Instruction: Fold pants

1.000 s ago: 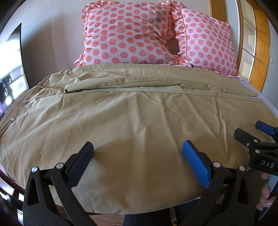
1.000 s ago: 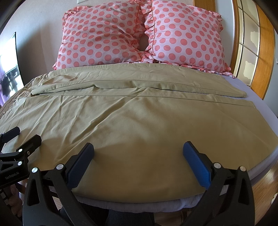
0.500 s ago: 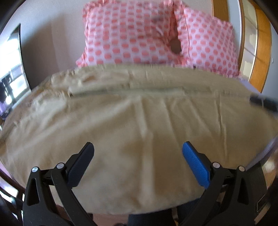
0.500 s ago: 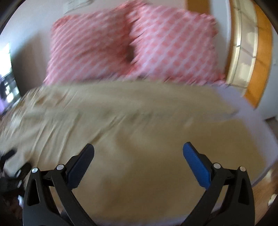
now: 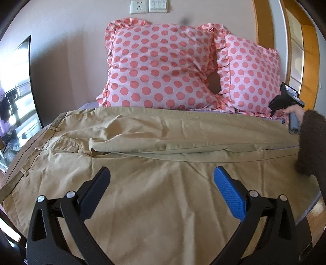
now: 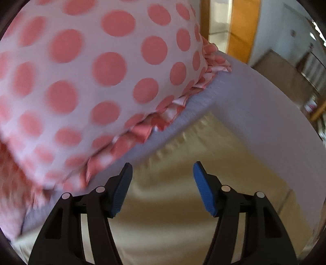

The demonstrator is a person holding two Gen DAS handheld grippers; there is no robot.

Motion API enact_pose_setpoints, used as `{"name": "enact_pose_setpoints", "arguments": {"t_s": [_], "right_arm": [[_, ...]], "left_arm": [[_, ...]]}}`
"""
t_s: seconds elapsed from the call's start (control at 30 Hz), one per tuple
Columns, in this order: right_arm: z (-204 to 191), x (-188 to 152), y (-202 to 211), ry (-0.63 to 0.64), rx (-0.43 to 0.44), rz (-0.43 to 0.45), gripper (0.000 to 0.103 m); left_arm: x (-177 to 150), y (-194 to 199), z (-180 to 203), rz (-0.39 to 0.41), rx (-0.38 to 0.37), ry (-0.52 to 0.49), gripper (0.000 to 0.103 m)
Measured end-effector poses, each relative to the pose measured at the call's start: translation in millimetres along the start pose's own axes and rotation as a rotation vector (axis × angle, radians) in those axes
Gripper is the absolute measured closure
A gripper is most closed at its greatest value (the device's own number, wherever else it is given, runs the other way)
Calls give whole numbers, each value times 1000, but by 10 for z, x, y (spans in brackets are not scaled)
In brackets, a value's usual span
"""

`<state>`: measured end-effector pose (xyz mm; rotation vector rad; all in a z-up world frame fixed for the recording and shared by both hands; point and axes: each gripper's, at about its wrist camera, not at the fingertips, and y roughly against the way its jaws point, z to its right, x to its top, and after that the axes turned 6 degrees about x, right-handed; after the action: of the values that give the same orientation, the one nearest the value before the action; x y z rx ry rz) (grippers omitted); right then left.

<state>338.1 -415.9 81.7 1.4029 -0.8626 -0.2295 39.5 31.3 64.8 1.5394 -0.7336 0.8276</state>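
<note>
Left wrist view looks across a bed with a pale lavender sheet (image 5: 89,105), where two pink pillows with coral polka dots and ruffled edges (image 5: 161,65) lean against the beige wall beneath a white wall socket plate (image 5: 148,6). A dark screen (image 5: 18,85) stands at the left edge, and orange wooden framing (image 5: 307,61) runs down the right. The khaki cotton pants (image 5: 163,179) lie spread flat over the bed, waistband with belt loops at the left, one leg folded along a lengthwise crease near the pillows. The left claw (image 5: 162,183) hovers released above the near fabric, gripping nothing. The right claw (image 6: 162,183), seen in its own blurred view, is also released and empty, hanging over the pants' far right end, just beside the right pillow's ruffle (image 6: 142,130). A dark fuzzy sleeve (image 5: 311,142) holds it there.
</note>
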Motion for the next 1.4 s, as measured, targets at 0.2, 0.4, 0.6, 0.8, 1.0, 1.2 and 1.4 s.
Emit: {"name": "enact_pose_setpoints", "arguments": {"t_s": [0.2, 0.4, 0.6, 0.8, 1.0, 1.2, 1.4], "right_arm": [[-20, 29, -267, -14, -126, 36, 47], [176, -100, -154, 15, 35, 109, 95], [724, -346, 532, -130, 373, 235, 99], [1772, -1409, 1593, -194, 667, 337, 99], [2347, -2030, 1341, -326, 633, 132, 98], [2384, -2038, 1203, -387, 624, 86, 56], [2391, -1992, 1152, -378, 638, 95, 82]], "left_arm": [[-18, -185, -1, -27, -1, -4, 2], [-28, -175, -23, -18, -11, 8, 2], [-24, 32, -218, 33, 7, 47, 2], [45, 164, -616, 66, 5, 95, 2], [226, 144, -1130, 81, -115, 220, 2], [309, 3, -1470, 40, -142, 323, 2], [520, -300, -1607, -17, -112, 348, 2]]}}
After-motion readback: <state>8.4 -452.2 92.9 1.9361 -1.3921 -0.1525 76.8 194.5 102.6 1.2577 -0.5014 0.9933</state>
